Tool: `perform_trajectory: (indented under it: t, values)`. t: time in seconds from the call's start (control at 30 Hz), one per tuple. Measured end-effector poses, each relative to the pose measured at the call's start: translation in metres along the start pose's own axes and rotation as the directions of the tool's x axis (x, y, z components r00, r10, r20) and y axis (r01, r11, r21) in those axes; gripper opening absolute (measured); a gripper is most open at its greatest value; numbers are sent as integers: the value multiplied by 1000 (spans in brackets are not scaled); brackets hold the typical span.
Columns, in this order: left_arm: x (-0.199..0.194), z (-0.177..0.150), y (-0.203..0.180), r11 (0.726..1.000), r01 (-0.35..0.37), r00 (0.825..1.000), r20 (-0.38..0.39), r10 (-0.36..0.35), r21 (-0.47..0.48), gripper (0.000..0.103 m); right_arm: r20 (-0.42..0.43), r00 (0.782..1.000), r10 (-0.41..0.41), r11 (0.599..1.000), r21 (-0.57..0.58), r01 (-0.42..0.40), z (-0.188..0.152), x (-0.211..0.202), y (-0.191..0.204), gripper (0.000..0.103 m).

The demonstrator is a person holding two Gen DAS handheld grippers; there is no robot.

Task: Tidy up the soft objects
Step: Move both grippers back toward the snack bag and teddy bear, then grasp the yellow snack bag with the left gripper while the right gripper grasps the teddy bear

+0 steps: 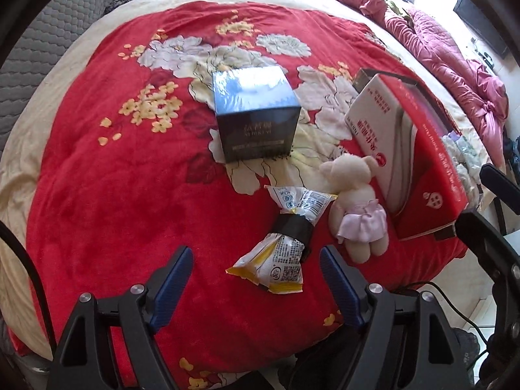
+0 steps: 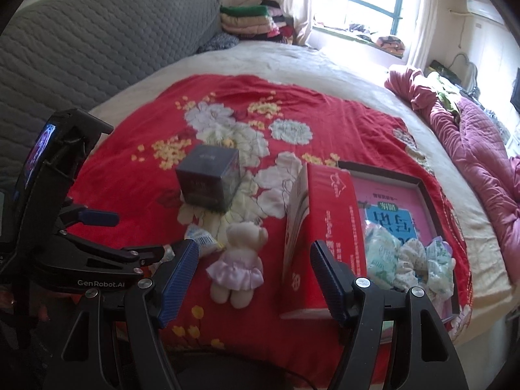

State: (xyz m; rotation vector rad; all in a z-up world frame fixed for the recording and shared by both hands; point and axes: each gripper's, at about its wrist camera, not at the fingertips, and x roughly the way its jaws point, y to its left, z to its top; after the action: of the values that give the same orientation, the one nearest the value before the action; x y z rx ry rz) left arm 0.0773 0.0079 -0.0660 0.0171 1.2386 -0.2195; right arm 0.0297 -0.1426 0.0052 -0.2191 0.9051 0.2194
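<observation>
The left gripper (image 1: 255, 276) hangs wide and empty over the snack bag (image 1: 279, 240) on the red blanket (image 1: 113, 195), and the right gripper (image 2: 253, 279), also wide and empty, faces the teddy bear (image 2: 239, 260), so we should pinch each gently around its middle.

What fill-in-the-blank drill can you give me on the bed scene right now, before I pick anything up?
1. The plush bear wears a ____ skirt.
2. The snack packet is bound round its middle with ____ tape.
3. The dark box stands on a red blanket printed with ____.
4. Both the left gripper and the right gripper have their jaws ____.

Missing words: pink; black; flowers; open
</observation>
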Motion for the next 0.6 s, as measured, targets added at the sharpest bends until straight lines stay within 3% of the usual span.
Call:
perform_trajectory:
  t: [0.3,0.6]
  values:
    - [48,1,-2,999,28,994,-103,-25,27,81,-62,998,-18,1000,-23,16,-7,18,2,73]
    - [63,8,-4,998,41,995,-88,-37,45,78,-117,993,-17,999,-40,12,-12,37,9,73]
